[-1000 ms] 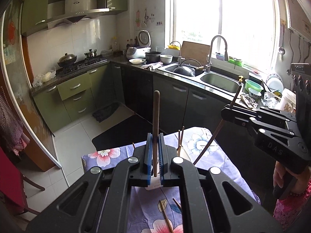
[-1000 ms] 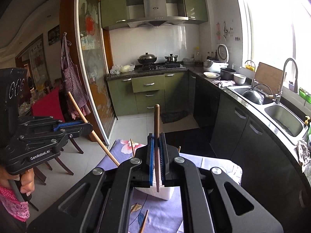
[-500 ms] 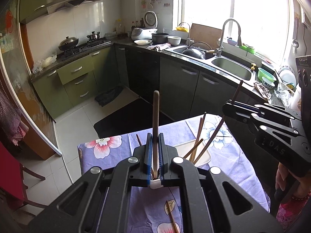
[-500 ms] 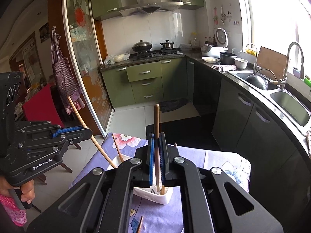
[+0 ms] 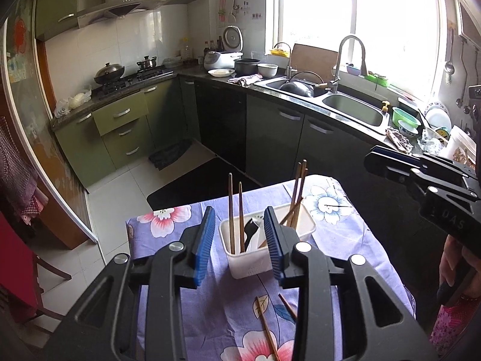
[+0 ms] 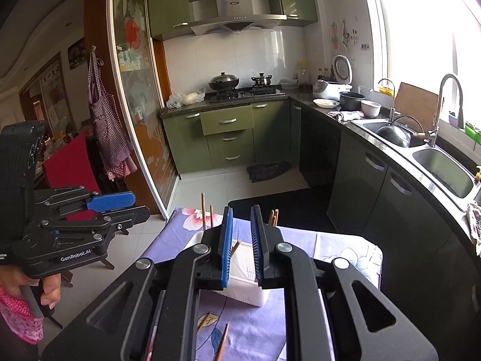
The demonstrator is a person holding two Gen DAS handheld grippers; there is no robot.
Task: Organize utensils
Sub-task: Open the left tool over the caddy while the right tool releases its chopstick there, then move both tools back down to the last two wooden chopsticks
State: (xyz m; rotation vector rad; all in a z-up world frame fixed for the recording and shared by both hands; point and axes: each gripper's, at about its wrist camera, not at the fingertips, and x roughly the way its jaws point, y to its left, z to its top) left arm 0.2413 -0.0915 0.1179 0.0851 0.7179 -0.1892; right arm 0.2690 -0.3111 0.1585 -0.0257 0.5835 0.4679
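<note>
A white plastic utensil holder (image 5: 240,266) stands on the floral tablecloth. Several brown chopsticks (image 5: 231,210) stand upright or leaning in it, with a black and a white spoon between them. My left gripper (image 5: 239,240) is open and empty just above and in front of the holder. My right gripper (image 6: 242,245) is open and empty above the same holder (image 6: 240,291). Two loose chopsticks (image 5: 267,331) lie on the cloth nearer me; one also shows in the right wrist view (image 6: 222,344). Each gripper shows in the other's view, at the right (image 5: 390,168) and at the left (image 6: 111,201).
The small table with the purple floral cloth (image 5: 168,219) stands in a kitchen. Dark cabinets and a sink counter (image 5: 354,111) run along the right. A stove counter (image 6: 240,96) is at the back. A red chair (image 6: 69,162) stands at the left.
Both grippers have opened and let go of the chopsticks they held. Those chopsticks now stand in the holder. Both grippers have come lower and closer to the holder.
</note>
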